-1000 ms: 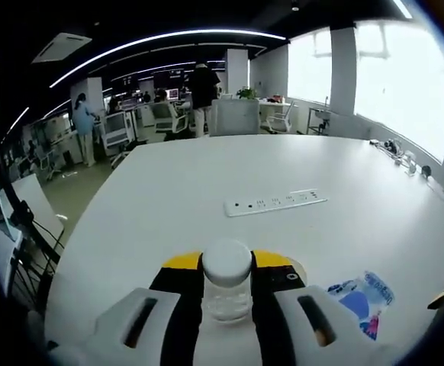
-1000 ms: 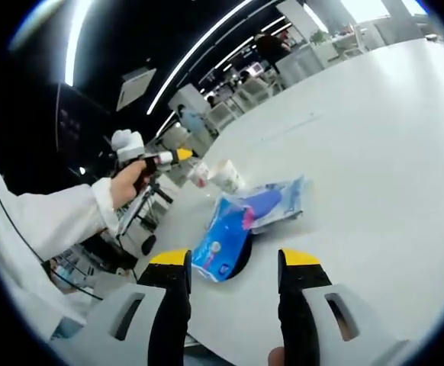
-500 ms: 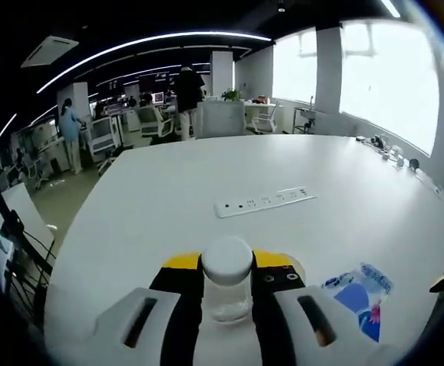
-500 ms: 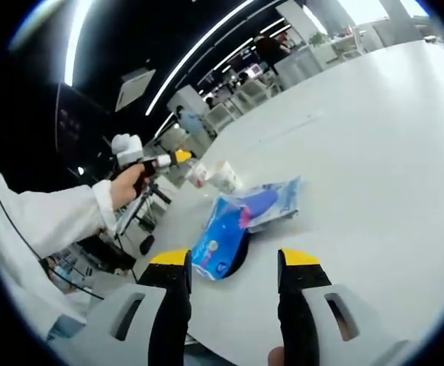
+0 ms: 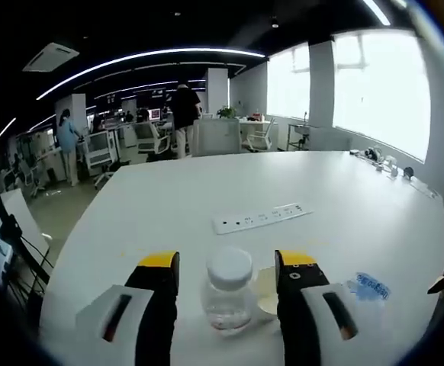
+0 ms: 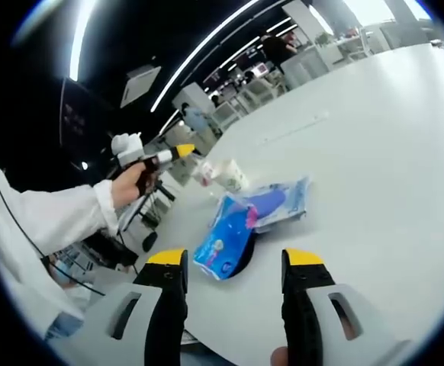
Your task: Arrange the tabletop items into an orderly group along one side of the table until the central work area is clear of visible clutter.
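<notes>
A clear jar with a white lid point(image 5: 228, 296) stands on the white table point(image 5: 168, 198) between the jaws of my left gripper point(image 5: 226, 261), which is open and not touching it. A small cream dish point(image 5: 265, 290) sits just right of the jar. A blue packet point(image 5: 371, 287) lies further right. In the right gripper view, blue plastic packets point(image 6: 246, 223) lie on the table just ahead of my open right gripper point(image 6: 235, 259), nothing between its jaws. The left gripper point(image 6: 178, 153), held by a hand, hovers near pale small items point(image 6: 226, 176) at the table edge.
A white power strip point(image 5: 262, 217) lies mid-table beyond the jar. Small objects point(image 5: 394, 166) line the far right edge by the windows. A white sleeve point(image 6: 46, 221) fills the left of the right gripper view. Office chairs, desks and people stand beyond the table.
My left gripper has opened and let go of the jar, which now stands on the table between the jaws. The right gripper has barely moved.
</notes>
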